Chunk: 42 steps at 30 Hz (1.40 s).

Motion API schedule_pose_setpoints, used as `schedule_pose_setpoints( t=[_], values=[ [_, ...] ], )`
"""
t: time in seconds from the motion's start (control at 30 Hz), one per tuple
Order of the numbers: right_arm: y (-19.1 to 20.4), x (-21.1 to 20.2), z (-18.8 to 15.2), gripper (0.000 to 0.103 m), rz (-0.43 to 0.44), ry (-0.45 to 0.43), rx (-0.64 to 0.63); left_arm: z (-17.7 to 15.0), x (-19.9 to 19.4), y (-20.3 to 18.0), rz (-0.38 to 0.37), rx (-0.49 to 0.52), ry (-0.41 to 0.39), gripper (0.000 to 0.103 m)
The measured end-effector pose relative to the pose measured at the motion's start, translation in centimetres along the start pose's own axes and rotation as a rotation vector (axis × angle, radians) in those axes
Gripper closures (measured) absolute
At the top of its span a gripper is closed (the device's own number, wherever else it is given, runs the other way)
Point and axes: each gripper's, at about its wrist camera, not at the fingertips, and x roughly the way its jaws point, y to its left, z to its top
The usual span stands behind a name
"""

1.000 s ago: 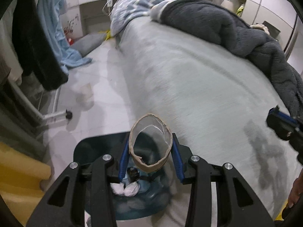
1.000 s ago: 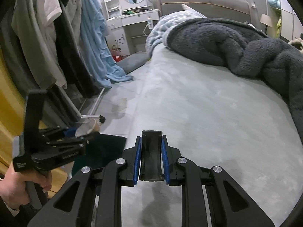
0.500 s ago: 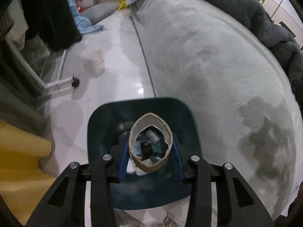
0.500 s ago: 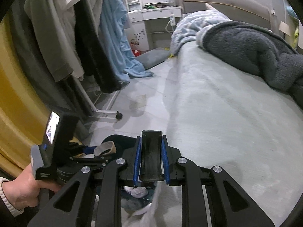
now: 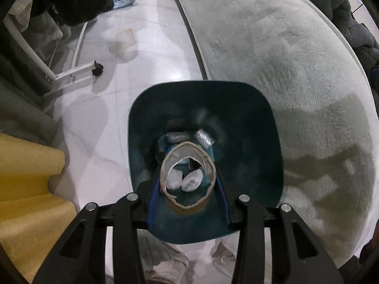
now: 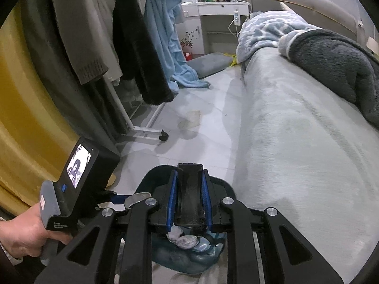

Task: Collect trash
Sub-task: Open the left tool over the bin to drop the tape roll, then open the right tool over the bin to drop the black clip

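Since a second ago, your left gripper (image 5: 188,190) has swung off the bed (image 5: 296,71) and come over the bin (image 5: 272,146), which now fills the middle of its view. It still pinches the cardboard ring (image 5: 188,207) between its blue pads, squeezed slightly oval. The ring hangs over the near half of the bin mouth, above two white wads (image 5: 184,179) and some foil-wrapped scraps (image 5: 203,138) on the bin floor.

Let go here, but first nudge a little farther toward the bin's centre so the ring cannot catch the near rim. Open the jaws fully and cleanly; the ring is light and springy and may cling to one pad. Keep the gripper level so the ring drops straight down.

Your right gripper (image 6: 189,203) is narrow, its jaws closed on a dark strip (image 6: 190,194) that I cannot identify. It hovers just over the near right edge of the bin (image 6: 151,177); hold it clear of the left one.
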Motion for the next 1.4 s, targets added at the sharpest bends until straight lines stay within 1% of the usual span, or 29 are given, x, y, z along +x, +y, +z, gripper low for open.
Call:
schedule_pose_setpoints(
  t=[0.03,0.1,0.2,0.37,0.43,0.6,0.7,0.77,0.9,0.97,1.1,1.2,1.27,1.33,1.37,1.4],
  values=[
    [0.1,0.3,-0.1,0.083,0.001,0.004,-0.002,-0.1,0.1,0.1,-0.008,0.002,0.009,0.046],
    [0.2,0.7,-0.1,0.083,0.003,0.014,0.0,-0.3,0.1,0.5,-0.016,0.001,0.015,0.042],
    [0.4,1.6,-0.3,0.083,0.006,0.034,0.006,-0.3,-0.4,0.9,-0.013,0.011,0.009,0.041],
    [1.1,3.3,-0.6,0.083,0.011,0.07,0.013,-0.3,-2.1,1.8,-0.026,0.002,-0.032,0.036],
    [1.3,3.9,-0.8,0.083,0.006,0.086,0.008,-0.2,-2.8,2.3,-0.044,-0.011,-0.058,0.032],
    [1.5,5.8,-2.0,0.083,-0.003,0.146,-0.003,-0.2,-4.4,3.1,-0.018,-0.009,-0.107,0.031],
    [1.4,6.9,-2.9,0.083,0.007,0.181,0.015,0.0,-5.7,3.2,-0.019,-0.014,-0.165,0.026],
    [1.3,7.7,-3.4,0.083,0.012,0.205,0.031,0.1,-6.7,2.9,-0.006,0.002,-0.206,0.026],
    [1.2,8.6,-4.0,0.083,0.002,0.236,0.031,0.4,-8.6,1.9,0.02,0.033,-0.298,0.019],
    [1.2,8.8,-4.1,0.083,-0.002,0.249,0.028,0.5,-9.3,1.5,0.036,0.054,-0.328,0.019],
    [1.3,9.1,-4.8,0.082,-0.001,0.286,0.022,0.6,-11.1,0.1,0.056,0.096,-0.414,0.019],
    [1.2,9.2,-5.3,0.082,-0.008,0.303,0.02,0.6,-12.8,-1.3,0.071,0.15,-0.504,0.018],
    [1.0,8.7,-5.3,0.082,-0.012,0.301,0.023,0.5,-13.5,-2.1,0.077,0.167,-0.548,0.017],
    [0.8,8.0,-4.9,0.071,-0.016,0.288,0.025,0.5,-14.1,-2.7,0.072,0.173,-0.582,0.016],
    [0.6,7.6,-4.8,0.056,-0.014,0.281,0.03,0.5,-14.6,-3.0,0.067,0.172,-0.606,0.016],
    [0.5,7.3,-4.5,0.054,-0.01,0.275,0.036,0.4,-14.8,-3.1,0.065,0.17,-0.621,0.014]
  ],
)
